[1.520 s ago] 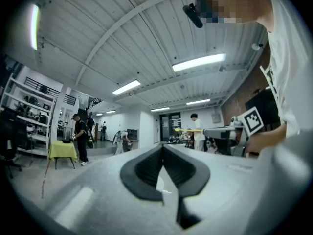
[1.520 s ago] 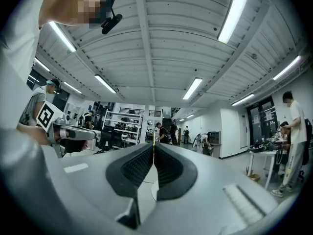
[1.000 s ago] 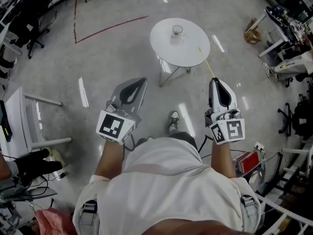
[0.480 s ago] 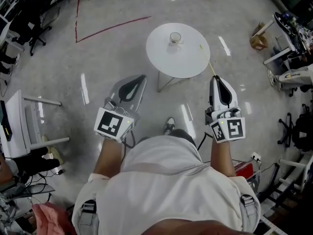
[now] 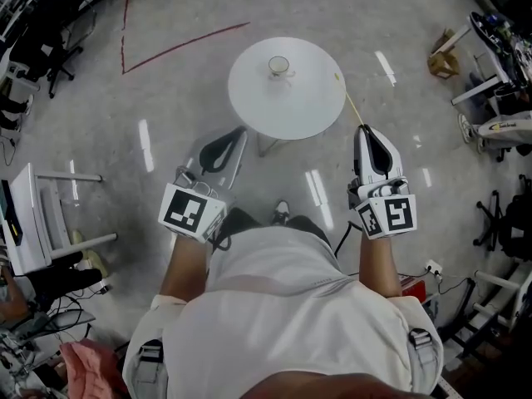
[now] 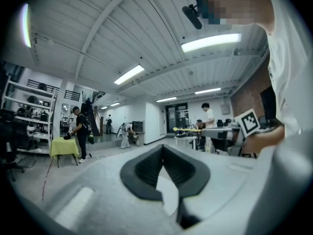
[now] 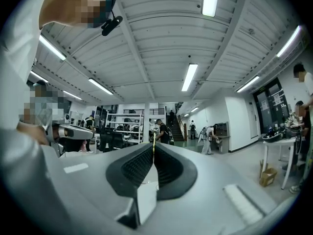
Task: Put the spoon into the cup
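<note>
A glass cup stands near the far side of a round white table ahead of me. My right gripper is shut on a thin yellow spoon. The spoon's handle points forward over the table's right edge, well short of the cup. In the right gripper view the spoon rises as a thin yellow line from the closed right gripper. My left gripper hangs shut and empty just before the table's near left edge. Its jaw tips meet in the left gripper view.
Red tape lines cross the glossy floor beyond the table. A white desk stands at the left, a cardboard box and office chairs at the right. People stand far off by a yellow-covered table.
The table and cup have drifted left and come nearer in the head view as I step forward. Both grippers stay shut, with the spoon still in the right one.
</note>
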### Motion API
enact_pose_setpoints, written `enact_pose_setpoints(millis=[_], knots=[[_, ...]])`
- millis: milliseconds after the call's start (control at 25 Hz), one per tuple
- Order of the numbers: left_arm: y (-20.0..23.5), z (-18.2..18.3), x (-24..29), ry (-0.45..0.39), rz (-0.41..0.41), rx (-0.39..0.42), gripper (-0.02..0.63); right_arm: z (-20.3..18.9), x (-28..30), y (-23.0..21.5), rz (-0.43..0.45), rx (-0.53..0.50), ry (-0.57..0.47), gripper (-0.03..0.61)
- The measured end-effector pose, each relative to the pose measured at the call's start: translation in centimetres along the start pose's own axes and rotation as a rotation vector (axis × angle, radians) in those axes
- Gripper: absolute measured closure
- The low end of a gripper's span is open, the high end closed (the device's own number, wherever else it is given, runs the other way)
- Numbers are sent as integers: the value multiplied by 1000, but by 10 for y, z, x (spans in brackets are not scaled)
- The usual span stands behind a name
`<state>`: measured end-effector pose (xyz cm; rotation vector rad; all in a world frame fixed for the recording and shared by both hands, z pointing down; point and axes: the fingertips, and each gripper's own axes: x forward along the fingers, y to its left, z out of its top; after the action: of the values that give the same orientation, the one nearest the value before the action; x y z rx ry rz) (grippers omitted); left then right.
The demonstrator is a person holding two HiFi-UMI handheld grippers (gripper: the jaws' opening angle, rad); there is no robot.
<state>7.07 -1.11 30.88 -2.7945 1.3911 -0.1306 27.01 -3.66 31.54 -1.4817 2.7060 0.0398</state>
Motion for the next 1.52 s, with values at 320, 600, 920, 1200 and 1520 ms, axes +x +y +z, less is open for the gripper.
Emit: enact_pose_setpoints(millis=[320, 600, 920, 1200, 1520], knots=[[21, -10, 46, 16, -15, -6, 611, -27, 32, -28, 4, 14, 62, 566], [88, -19, 69, 3, -60, -39, 611, -34, 98, -19, -18, -17, 113, 566], [212, -45, 91, 20, -106, -46, 611, -49, 211, 9, -73, -46, 158, 566], [263, -64, 114, 50, -139, -73, 611, -64, 269, 9, -97, -78, 199, 566], [265, -69, 142, 51, -107, -154, 611, -122, 291, -38, -101, 47, 417, 566]])
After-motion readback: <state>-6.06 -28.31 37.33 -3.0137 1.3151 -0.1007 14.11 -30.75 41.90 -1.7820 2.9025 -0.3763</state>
